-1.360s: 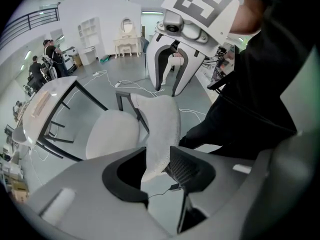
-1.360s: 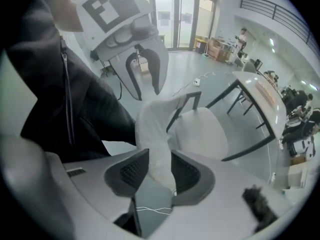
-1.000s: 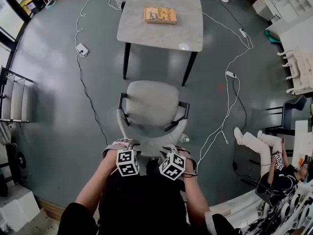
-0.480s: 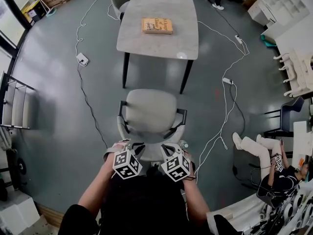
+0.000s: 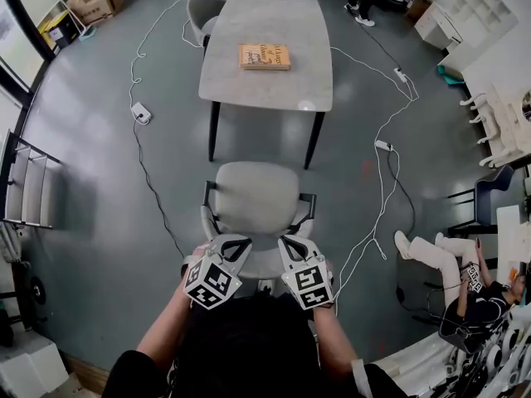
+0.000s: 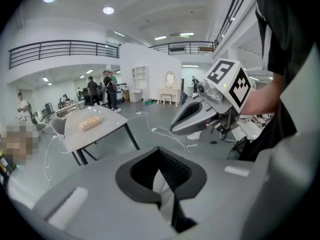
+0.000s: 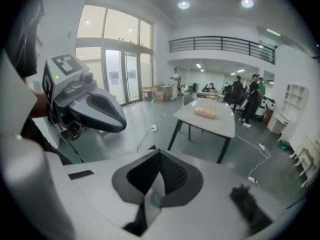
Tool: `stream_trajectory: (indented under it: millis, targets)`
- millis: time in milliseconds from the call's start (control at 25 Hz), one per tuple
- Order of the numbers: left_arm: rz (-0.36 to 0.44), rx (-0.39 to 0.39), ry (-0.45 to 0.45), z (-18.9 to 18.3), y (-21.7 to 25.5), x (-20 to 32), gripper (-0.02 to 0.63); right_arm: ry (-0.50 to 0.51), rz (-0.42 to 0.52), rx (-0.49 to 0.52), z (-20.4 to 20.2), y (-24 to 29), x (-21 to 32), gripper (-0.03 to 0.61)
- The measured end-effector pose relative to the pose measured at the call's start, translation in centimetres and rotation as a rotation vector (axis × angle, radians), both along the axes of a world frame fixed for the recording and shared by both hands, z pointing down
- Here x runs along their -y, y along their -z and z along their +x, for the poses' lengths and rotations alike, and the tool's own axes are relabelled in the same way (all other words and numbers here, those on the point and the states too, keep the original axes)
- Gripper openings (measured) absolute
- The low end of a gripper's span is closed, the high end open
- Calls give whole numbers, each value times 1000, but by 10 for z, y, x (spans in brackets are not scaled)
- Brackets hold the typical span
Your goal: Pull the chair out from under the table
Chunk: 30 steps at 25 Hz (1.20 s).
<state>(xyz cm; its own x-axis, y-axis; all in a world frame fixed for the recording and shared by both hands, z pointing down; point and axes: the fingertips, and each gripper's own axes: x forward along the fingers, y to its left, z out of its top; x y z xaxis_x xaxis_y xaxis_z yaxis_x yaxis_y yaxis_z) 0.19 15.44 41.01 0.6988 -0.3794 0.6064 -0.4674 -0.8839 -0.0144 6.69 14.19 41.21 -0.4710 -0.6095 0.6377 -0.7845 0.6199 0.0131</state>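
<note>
Orange book (image 5: 265,56) bears unreadable print; left gripper (image 5: 239,241) and right gripper (image 5: 285,240) fingers pressed together, empty.

Head view looks steeply down; gripper views, seemingly low, share the table (image 5: 265,89).

A glossy grey floor (image 5: 91,222) spreads wide, crossed by white cables (image 5: 382,146). A metal rack (image 5: 25,181) stands at its left edge, with cardboard boxes (image 5: 90,2) farther off. Tall windows (image 7: 120,69) admit daylight, and round ceiling lights (image 7: 184,5) shine above a railed balcony (image 7: 225,45).
</note>
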Motion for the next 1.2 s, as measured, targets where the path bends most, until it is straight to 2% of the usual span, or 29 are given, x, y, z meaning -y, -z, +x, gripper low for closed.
stream_trajectory:
  millis: [120, 200, 400, 560, 640, 800, 1200]
  targets:
    - [48, -127, 109, -6, 35, 18, 9, -84, 104, 47, 10, 33, 14, 15]
    - [117, -182, 176, -11, 60, 30, 9, -135, 178, 87, 17, 54, 21, 15]
    - [257, -239, 261, -20, 96, 36, 8, -229, 292, 183, 30, 94, 23, 15]
    - [369, -288, 415, -31, 122, 37, 9, -357, 342, 298, 45, 113, 19, 15]
    - [352, -328, 469, -32, 122, 34, 8, -402, 331, 322, 49, 106, 17, 15]
    - [304, -343, 421, -23, 104, 27, 8, -402, 311, 313, 46, 91, 10, 15]
    - [296, -361, 407, -19, 102, 21, 8, -374, 320, 310, 46, 91, 6, 15]
